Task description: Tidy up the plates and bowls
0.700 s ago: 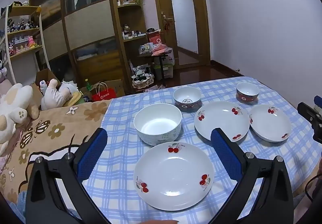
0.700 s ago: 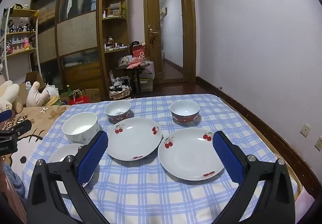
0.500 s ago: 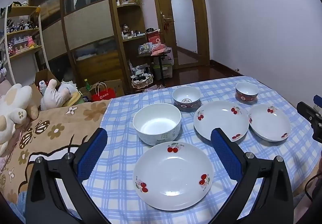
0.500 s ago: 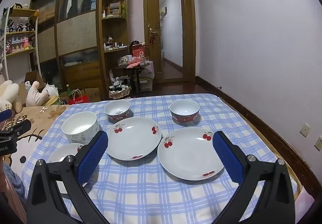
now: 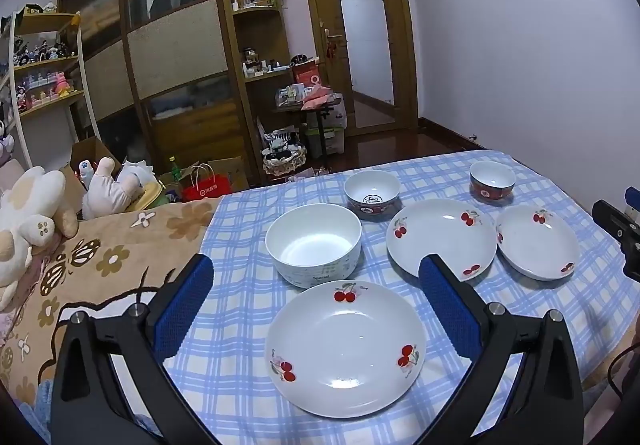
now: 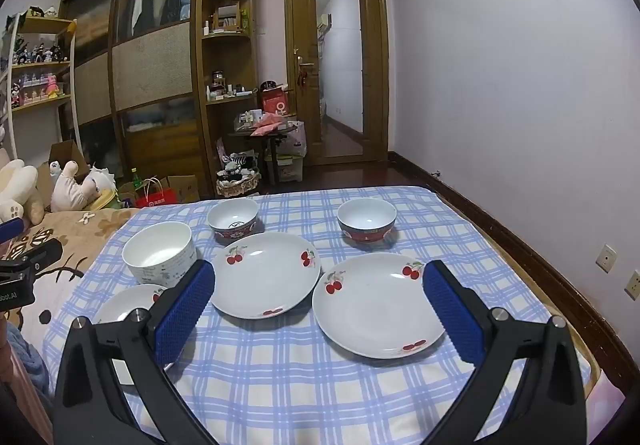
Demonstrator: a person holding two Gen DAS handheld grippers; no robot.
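Three white cherry-print plates lie on a blue checked cloth. The near left plate [image 5: 346, 347] sits between the open fingers of my left gripper [image 5: 316, 297], which hovers above it, empty. The middle plate [image 5: 440, 237] [image 6: 266, 273] and the right plate [image 5: 538, 241] [image 6: 378, 303] lie further right. My right gripper [image 6: 318, 301] is open and empty above the right plate. A large white bowl [image 5: 314, 245] [image 6: 160, 253] stands behind the left plate. Two small red-sided bowls [image 6: 234, 221] [image 6: 367, 221] stand at the back.
The cloth covers a low bed-like surface [image 6: 280, 385]; a brown flowered blanket [image 5: 100, 265] and plush toys [image 5: 32, 201] lie to the left. A wardrobe and shelves [image 6: 160, 85] stand behind, and a wall [image 6: 520, 85] stands to the right.
Almost nothing: both views shift very slightly. Both grippers stay open and no dish has moved.
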